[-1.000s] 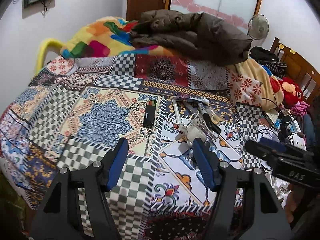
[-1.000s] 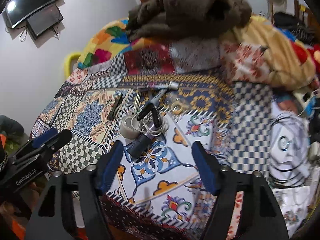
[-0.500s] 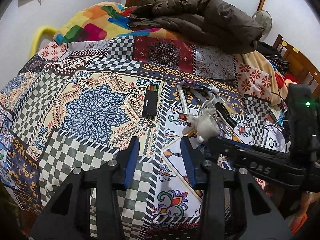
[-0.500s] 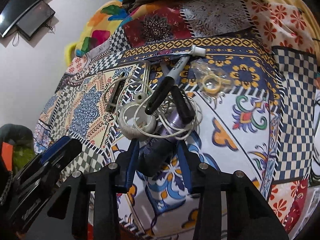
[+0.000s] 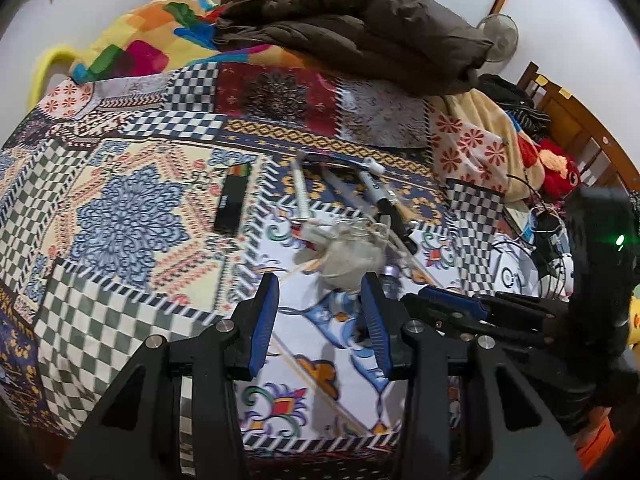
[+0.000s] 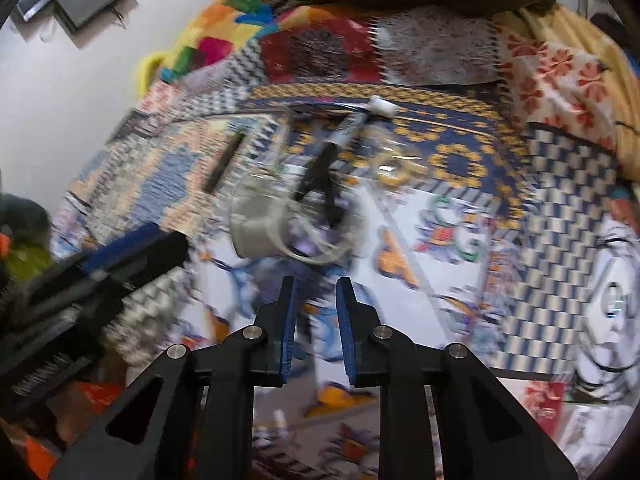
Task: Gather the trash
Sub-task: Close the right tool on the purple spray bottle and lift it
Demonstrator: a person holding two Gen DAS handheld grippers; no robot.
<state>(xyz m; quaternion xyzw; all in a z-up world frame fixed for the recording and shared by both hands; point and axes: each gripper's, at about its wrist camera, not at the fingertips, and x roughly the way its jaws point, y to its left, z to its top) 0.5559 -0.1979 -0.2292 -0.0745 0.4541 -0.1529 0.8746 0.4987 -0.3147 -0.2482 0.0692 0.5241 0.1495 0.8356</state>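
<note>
Notably, both grippers have come down toward the heap of litter on the bed since a second ago, and both have narrowed.

Nearest in the right wrist view, the right gripper has its jaws closing, now a narrow gap at lower centre. A dark, purplish cylindrical item lies at or just beyond the tips; blur prevents saying whether the pads press on it. A second ago these jaws stood wide with that item well ahead.

In the left wrist view, the left gripper stands at lower centre, jaws part-way open with nothing between them but the patchwork bedspread. They were wider a second ago and have held this gap since. The right gripper's blue-padded fingers reach in from the right of that frame, close beside the left's.

Just beyond the left tips lies the trash pile: a pale crumpled wad wound with white cord, then markers and a white stick further up. A black rectangular device lies apart, left of centre. A brown jacket sits at the far top.

Judgement: collection is only beginning; the right gripper appears to be attempting the first pick, the left is positioned for the wad. The cord may drag neighbouring items.
</note>
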